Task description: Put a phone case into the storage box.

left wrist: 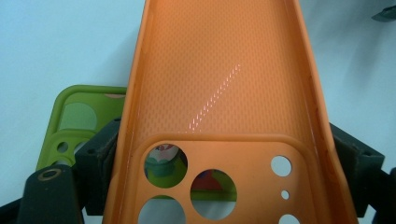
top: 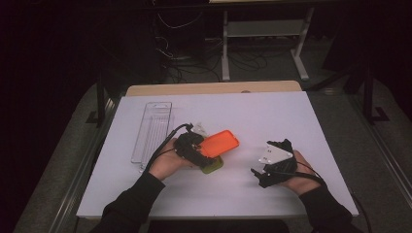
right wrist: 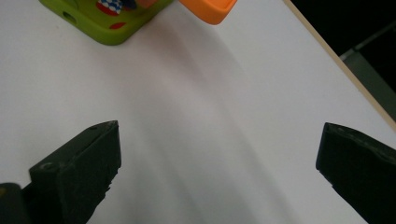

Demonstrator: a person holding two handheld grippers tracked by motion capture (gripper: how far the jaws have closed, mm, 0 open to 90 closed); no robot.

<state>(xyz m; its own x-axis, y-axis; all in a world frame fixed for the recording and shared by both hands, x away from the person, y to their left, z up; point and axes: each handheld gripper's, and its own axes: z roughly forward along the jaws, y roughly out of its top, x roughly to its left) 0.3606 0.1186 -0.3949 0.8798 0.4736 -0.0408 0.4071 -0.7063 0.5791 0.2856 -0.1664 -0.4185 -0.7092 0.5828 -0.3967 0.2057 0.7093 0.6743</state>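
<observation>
My left gripper [top: 197, 150] is shut on an orange phone case [top: 219, 143], which is lifted and tilted above the table. In the left gripper view the two black jaws clamp the case's side walls [left wrist: 219, 93] near its camera holes. Below and just beside it, a green phone case [top: 213, 166] lies on the white table [top: 272, 111]; the left gripper view has it [left wrist: 74, 116] at the left. My right gripper [top: 262, 158] rests to the right, jaws wide apart with nothing between them [right wrist: 219, 158]. Its view points toward the green case [right wrist: 107, 18] and the orange case's corner [right wrist: 210, 9].
A long clear plastic tray [top: 153, 128] lies at the table's left. A small clear item [top: 200, 128] sits just behind the left gripper. The table's right edge [right wrist: 336, 65] runs close to my right gripper. Cables and a white stand [top: 262, 34] sit beyond the far edge.
</observation>
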